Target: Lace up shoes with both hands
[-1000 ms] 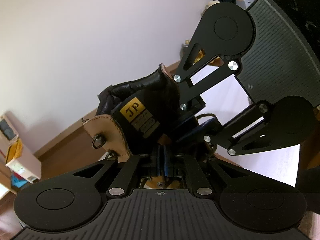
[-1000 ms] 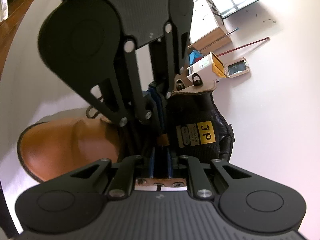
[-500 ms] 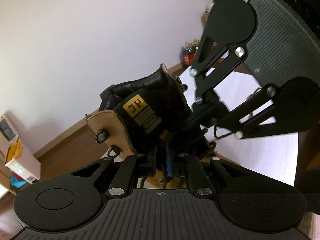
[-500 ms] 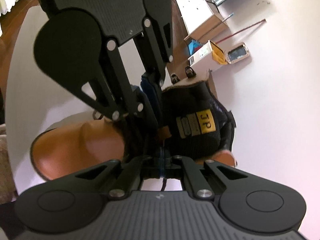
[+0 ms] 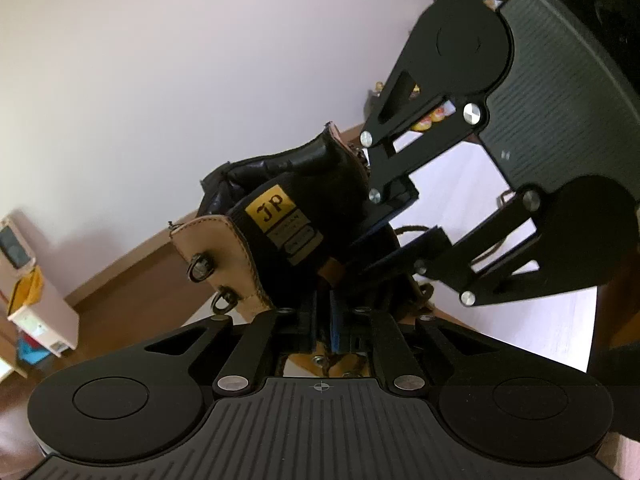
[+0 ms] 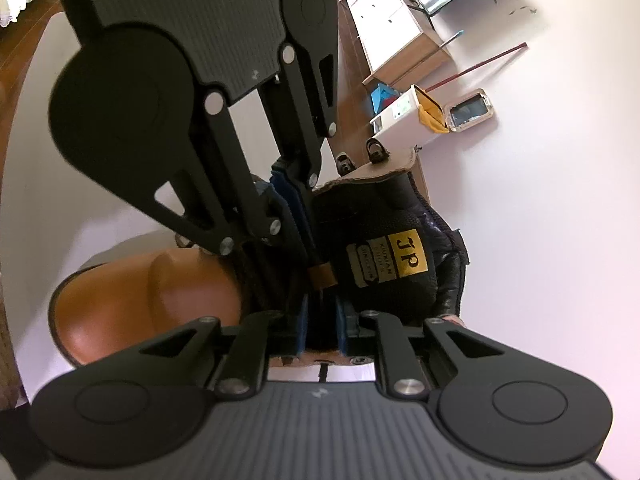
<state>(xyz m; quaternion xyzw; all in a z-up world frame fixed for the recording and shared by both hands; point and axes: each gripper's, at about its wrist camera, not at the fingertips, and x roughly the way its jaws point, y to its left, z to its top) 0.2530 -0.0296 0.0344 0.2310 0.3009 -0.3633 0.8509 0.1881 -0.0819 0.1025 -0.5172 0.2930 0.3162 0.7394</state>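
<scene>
- Tan leather boot [image 6: 132, 300] lies on a white surface [image 6: 80, 208], between the two tools; its toe points left in the right wrist view.
- Black tongue [image 5: 296, 200], with a yellow "JP" label [image 5: 270, 210], stands up at the middle of the boot.
- Left tool [image 5: 323, 316]: blue pads sit close together with a narrow gap between them, low at the boot's throat. Whether they grip the lace cannot be told.
- Right tool [image 6: 321, 328]: blue pads are slightly apart, with a dark gap between them. What lies in the gap cannot be told.
- In the left wrist view the right tool enters from the upper right, its fingers [image 5: 396, 248] part open and reaching to the tongue's right side.
- Brown lace [image 5: 412, 230] runs across the surface just behind those fingers.
- Metal hooks [image 5: 200, 270] line the tan eyelet flap [image 5: 216, 248], left of the tongue.
- White bin [image 6: 404, 120] stands on the wood floor [image 6: 352, 52], far from the boot.
</scene>
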